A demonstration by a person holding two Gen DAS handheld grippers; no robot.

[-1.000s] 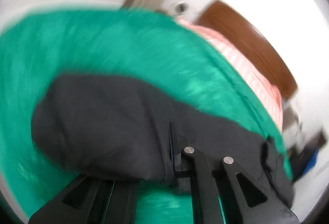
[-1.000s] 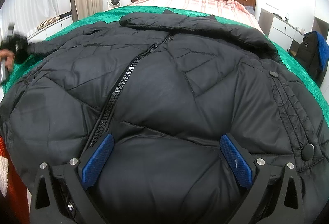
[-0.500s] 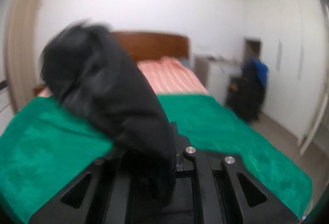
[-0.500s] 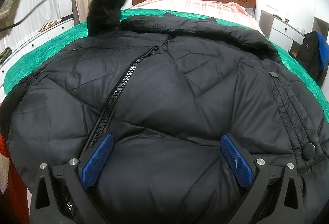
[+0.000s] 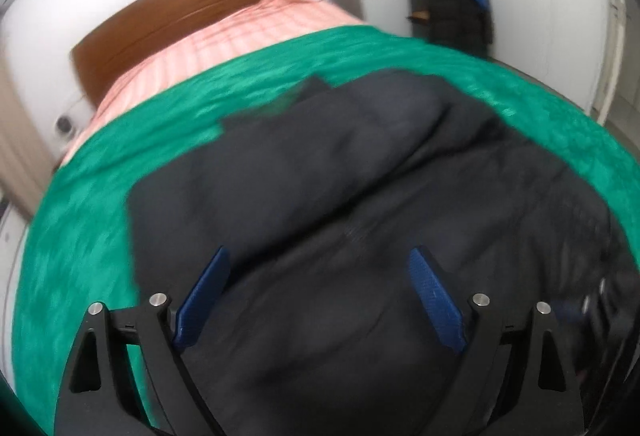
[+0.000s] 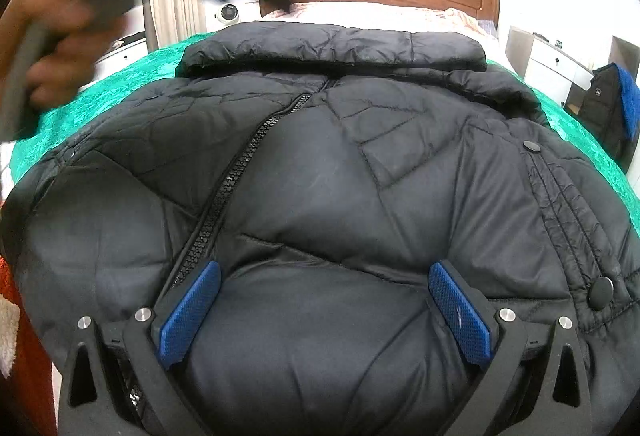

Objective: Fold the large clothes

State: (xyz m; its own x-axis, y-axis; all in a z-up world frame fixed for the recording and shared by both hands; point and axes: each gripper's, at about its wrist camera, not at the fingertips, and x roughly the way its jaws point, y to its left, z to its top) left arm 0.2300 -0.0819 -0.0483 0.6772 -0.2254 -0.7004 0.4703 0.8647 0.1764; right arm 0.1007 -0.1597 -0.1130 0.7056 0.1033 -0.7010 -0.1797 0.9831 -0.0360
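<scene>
Lying flat on the green blanket (image 6: 576,123) with one sleeve (image 6: 332,47) already laid across the chest, waiting on the other sleeve and body folds, black jacket (image 6: 360,195) under left gripper (image 5: 320,276) opening empty and right gripper (image 6: 324,292) spread wide, gripping nothing.

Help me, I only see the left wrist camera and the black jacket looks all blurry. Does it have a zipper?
Observer: Yes. The right wrist view shows a zipper running slantwise down the jacket.
Operator: Any buttons?
Observer: A round snap sits near the jacket's edge, on the right of that picture.
Operator: What's the other gripper doing?
Observer: The right gripper is open over the jacket's near end.
</scene>
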